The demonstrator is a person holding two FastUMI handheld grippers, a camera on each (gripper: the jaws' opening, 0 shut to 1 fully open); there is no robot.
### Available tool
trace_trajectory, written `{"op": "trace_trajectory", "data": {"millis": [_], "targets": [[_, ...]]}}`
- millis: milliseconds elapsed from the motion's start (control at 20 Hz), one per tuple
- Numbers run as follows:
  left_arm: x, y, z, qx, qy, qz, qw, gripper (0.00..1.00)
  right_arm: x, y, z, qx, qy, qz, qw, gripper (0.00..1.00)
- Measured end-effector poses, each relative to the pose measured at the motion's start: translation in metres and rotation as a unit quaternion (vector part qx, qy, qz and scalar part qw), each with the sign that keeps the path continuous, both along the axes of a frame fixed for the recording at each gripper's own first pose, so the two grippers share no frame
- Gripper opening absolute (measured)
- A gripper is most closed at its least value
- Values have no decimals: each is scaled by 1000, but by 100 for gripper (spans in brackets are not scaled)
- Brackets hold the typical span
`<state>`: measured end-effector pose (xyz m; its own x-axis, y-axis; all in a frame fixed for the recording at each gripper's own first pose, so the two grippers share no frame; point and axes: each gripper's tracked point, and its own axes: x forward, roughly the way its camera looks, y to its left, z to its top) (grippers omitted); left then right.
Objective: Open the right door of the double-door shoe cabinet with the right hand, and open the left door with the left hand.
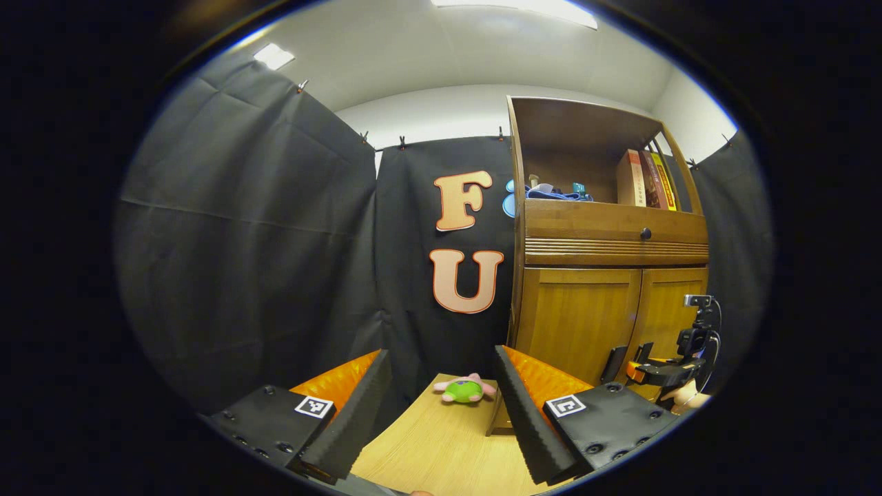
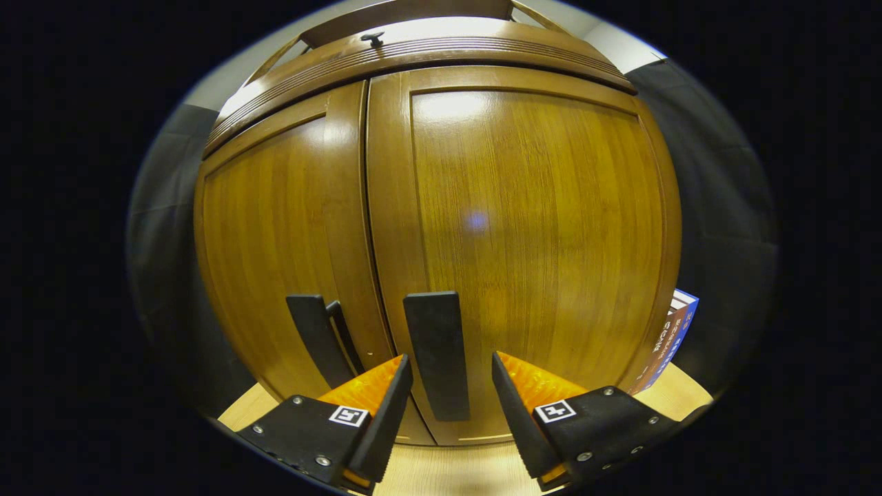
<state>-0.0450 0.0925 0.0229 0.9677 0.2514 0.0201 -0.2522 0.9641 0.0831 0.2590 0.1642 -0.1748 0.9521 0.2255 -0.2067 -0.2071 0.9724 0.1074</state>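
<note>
The wooden shoe cabinet point(image 1: 606, 241) stands to the right in the left gripper view, both lower doors closed. My left gripper point(image 1: 441, 396) is open and empty, well short of the cabinet and left of it. In the right gripper view the right door point(image 2: 537, 227) and left door point(image 2: 275, 234) are close in front. The right door's black handle point(image 2: 435, 355) stands in the gap of my open right gripper point(image 2: 451, 375), with neither finger pressing on it. The left door's black handle point(image 2: 317, 337) is just to its left. The right gripper point(image 1: 661, 372) also appears at the doors' foot.
A green and pink plush toy point(image 1: 465, 389) lies on the light wooden tabletop point(image 1: 427, 448) ahead of the left gripper. Books point(image 1: 644, 179) stand on the cabinet's open shelf above a drawer with a dark knob point(image 1: 645, 233). A blue-and-brown box point(image 2: 672, 337) leans right of the cabinet.
</note>
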Motion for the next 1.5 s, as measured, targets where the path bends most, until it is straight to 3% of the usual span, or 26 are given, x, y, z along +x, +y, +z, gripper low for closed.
{"op": "trace_trajectory", "data": {"millis": [150,200,250,400,450,500,550,850,900,950,1500], "targets": [[-3,2,-1,3,4,1,1000,98,4,5,-5,15,13,1,1000,66],[-3,3,-1,3,5,2,1000,98,4,7,-4,20,11,2,1000,73],[-3,3,0,1,5,2,1000,98,3,8,-3,22,9,1,1000,58],[-5,2,2,0,2,-1,1000,96,1,5,-3,18,7,-5,1000,46],[-6,2,2,2,1,-2,1000,96,0,4,-4,20,7,-3,1000,40],[-5,1,3,4,1,-2,1000,96,-2,3,-4,19,8,-1,1000,28],[-6,1,2,5,3,-2,1000,96,-3,3,-4,15,7,1,1000,36],[-10,4,0,0,5,-4,1000,95,-27,-6,-2,7,-4,7,1000,35],[-12,5,1,1,4,-3,1000,96,-32,-9,0,4,-8,9,1000,24],[-13,7,2,3,3,-1,1000,96,-38,-11,0,3,-13,11,1000,32],[-14,5,7,3,-7,-6,1000,94,-99,-55,3,1,-16,6,1000,30]]}}
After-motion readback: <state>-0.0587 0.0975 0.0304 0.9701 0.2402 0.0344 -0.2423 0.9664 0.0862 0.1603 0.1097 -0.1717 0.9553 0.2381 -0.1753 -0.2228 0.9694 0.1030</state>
